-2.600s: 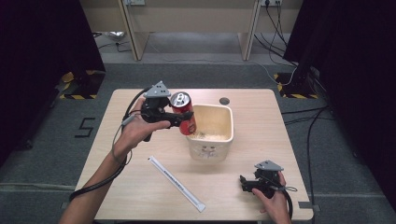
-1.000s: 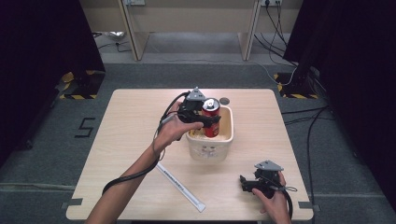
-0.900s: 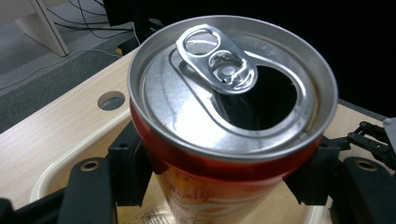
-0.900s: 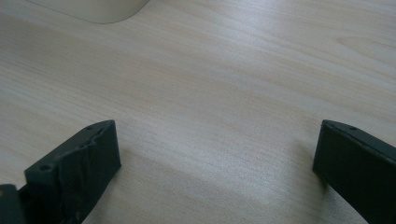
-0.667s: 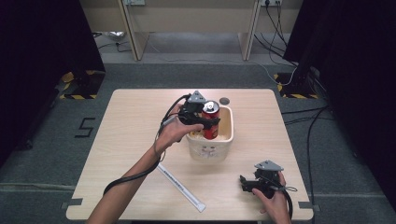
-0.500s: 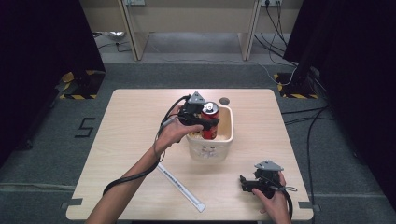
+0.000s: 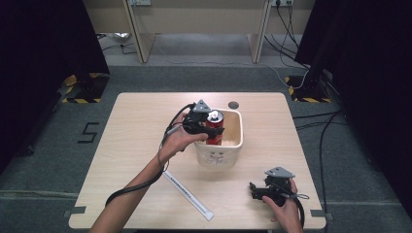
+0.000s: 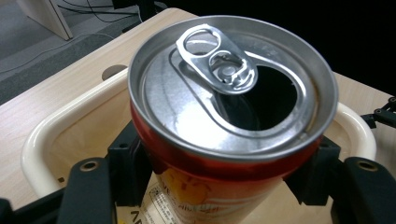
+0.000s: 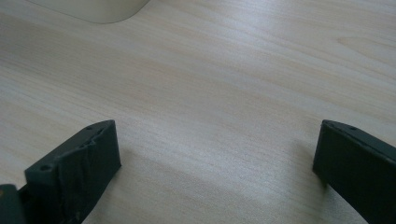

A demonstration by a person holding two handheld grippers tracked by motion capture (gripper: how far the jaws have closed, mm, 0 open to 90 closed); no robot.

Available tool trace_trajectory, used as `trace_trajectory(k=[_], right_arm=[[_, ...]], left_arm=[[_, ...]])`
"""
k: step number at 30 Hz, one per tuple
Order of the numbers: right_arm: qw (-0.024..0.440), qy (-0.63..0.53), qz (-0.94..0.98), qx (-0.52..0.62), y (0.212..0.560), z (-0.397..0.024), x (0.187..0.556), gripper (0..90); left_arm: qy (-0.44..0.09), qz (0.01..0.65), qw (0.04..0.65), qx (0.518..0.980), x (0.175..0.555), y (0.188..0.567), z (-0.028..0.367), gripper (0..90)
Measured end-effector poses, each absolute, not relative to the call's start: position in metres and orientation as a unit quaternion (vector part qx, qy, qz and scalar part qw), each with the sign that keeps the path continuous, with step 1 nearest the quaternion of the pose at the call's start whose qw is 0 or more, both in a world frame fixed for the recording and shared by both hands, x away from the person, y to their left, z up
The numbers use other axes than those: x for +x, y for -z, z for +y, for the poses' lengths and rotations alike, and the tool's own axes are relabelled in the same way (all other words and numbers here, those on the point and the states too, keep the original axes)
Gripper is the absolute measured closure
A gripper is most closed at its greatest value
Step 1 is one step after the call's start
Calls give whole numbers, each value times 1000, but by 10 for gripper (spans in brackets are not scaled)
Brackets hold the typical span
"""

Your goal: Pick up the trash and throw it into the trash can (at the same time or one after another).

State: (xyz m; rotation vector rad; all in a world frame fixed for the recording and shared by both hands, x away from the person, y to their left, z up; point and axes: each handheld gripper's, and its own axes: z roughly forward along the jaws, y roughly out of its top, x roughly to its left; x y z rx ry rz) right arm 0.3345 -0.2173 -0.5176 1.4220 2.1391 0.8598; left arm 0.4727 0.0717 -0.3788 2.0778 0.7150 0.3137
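Observation:
An opened red drink can (image 7: 214,118) stands upright, partly down inside a cream plastic bin (image 7: 232,145) at the table's middle. My left gripper (image 7: 211,129) is shut on the can's sides. In the left gripper view the black pads (image 8: 127,163) press both flanks of the can (image 8: 233,88), whose silver top with pull tab sits above the bin's rim (image 8: 56,126). Near the front right corner my right gripper (image 7: 257,190) rests low over the table, held by a hand. Its jaws stand wide apart with bare wood between them (image 9: 217,154).
A long white flat strip (image 7: 188,195) lies slanted on the table in front of the bin. A dark round hole (image 7: 233,105) sits in the tabletop behind the bin. The bin's base (image 9: 93,8) lies ahead of the right gripper.
My left gripper has carried the can from the bin's left side to over the bin and lowered it slightly inside. The right gripper has stayed put.

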Motion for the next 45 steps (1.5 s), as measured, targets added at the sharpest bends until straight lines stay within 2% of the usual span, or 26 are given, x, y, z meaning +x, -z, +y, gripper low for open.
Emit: trace_trajectory(k=[5, 9, 14, 23, 36, 45], right_arm=[[215, -310, 771, 513, 518, -217, 334, 6], [214, -310, 771, 513, 518, -217, 334, 6], [214, -310, 771, 513, 518, -217, 334, 7], [216, -309, 772, 512, 518, -217, 335, 6], [216, -309, 772, 512, 518, -217, 335, 6], [215, -309, 772, 513, 518, -217, 334, 6]], left_arm=[[-120, 289, 445, 839, 472, 383, 71, 328], [-127, 290, 454, 833, 467, 378, 73, 227], [-124, 282, 468, 828, 456, 365, 79, 185], [-113, 276, 477, 827, 436, 352, 98, 182], [-111, 293, 489, 814, 407, 354, 136, 204], [-111, 330, 465, 814, 383, 389, 166, 218]])
